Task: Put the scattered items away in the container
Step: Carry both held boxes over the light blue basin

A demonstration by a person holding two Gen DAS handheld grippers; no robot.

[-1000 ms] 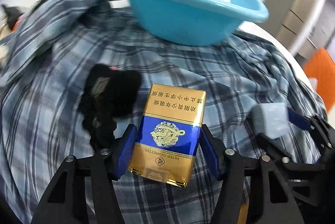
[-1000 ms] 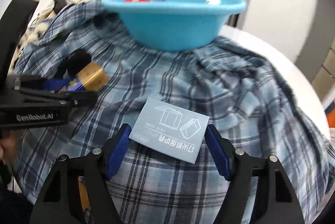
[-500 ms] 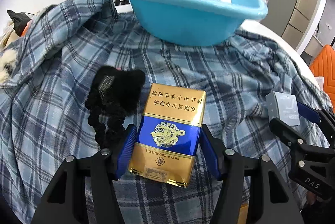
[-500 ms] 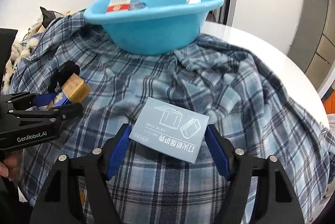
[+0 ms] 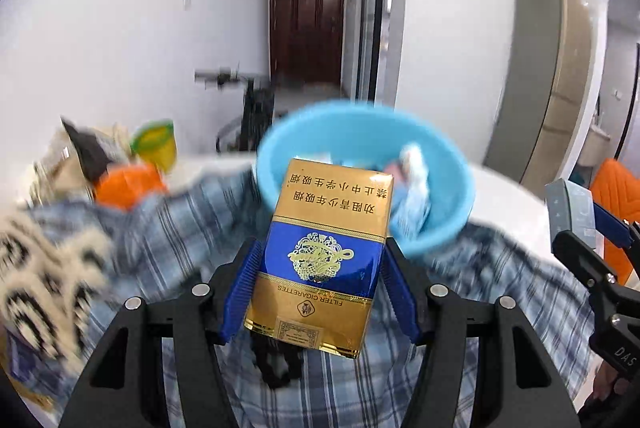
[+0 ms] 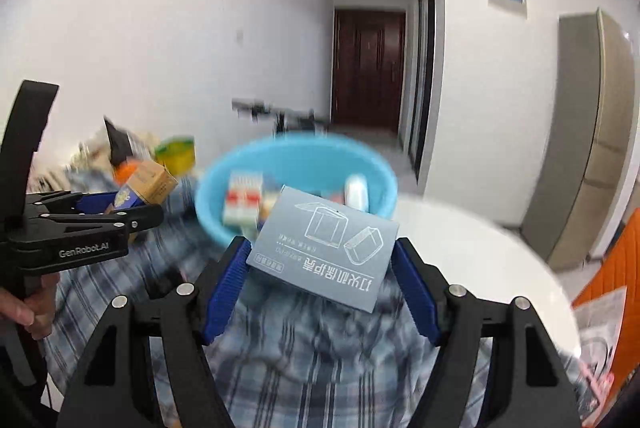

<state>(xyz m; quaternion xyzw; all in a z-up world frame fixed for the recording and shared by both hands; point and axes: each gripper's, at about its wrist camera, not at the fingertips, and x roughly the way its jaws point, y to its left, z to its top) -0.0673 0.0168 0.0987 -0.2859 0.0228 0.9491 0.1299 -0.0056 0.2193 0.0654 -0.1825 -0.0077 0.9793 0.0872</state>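
While both claws grip boxes — basin (image 5: 452, 204) ahead.

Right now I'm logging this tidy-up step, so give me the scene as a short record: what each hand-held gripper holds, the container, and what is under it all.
left hand-held gripper: shut on gold-and-blue cigarette pack, raised
right hand-held gripper: shut on flat grey box, raised
container: blue basin, ahead of both
basin contents: red-and-white pack, white object
surface: blue plaid cloth
image quality: background motion-blurred
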